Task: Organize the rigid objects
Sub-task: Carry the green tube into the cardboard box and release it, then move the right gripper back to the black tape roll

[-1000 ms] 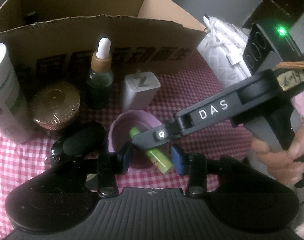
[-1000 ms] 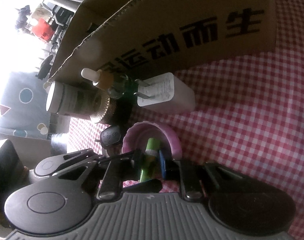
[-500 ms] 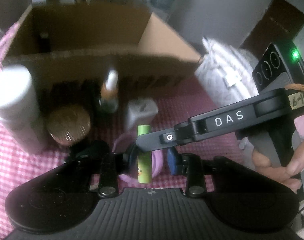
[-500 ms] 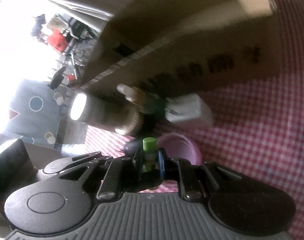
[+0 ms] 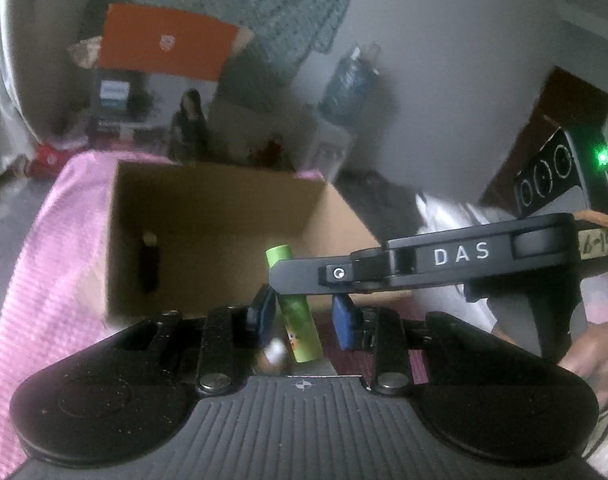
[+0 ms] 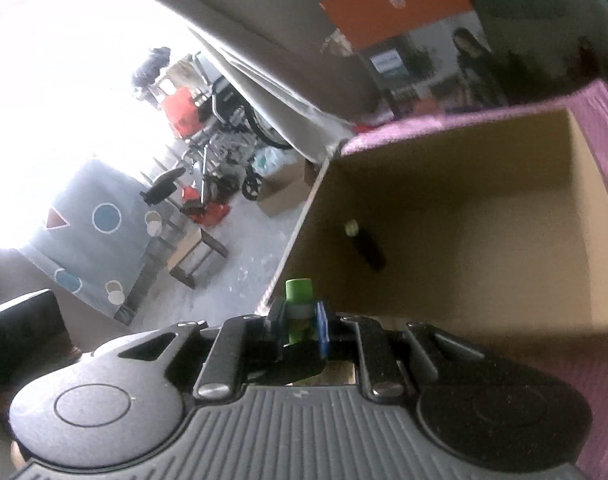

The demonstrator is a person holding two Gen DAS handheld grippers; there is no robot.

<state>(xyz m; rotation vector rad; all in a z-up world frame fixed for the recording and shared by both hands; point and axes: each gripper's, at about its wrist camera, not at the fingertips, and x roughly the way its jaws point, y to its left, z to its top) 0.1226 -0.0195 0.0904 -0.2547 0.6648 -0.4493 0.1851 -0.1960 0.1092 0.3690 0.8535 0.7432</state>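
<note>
I have the green tube [image 6: 298,304] pinched upright between the blue pads of my right gripper [image 6: 300,320], cap end up, which I judge is the easiest way to carry it over a wall and drop it in end first. My left gripper [image 5: 304,316] sits just under and around the same tube; in its view the tube [image 5: 294,308] leans against the left pad while the right pad stands clear, so I read those jaws as nearly closed but clamping nothing. The tube hangs just before the near wall of the open cardboard box [image 5: 224,216], which rests on the pink checked cloth [image 5: 44,240]. Inside, a dark bottle [image 6: 363,246] lies against the left wall; the rest of the floor looks free. What stands in my way is that near wall, and my two tools crowd each other, the right one's arm crossing straight over the left one's fingers. Beyond the table, an orange-topped carton [image 5: 164,46] and a water jug [image 5: 349,88] are well clear.
</note>
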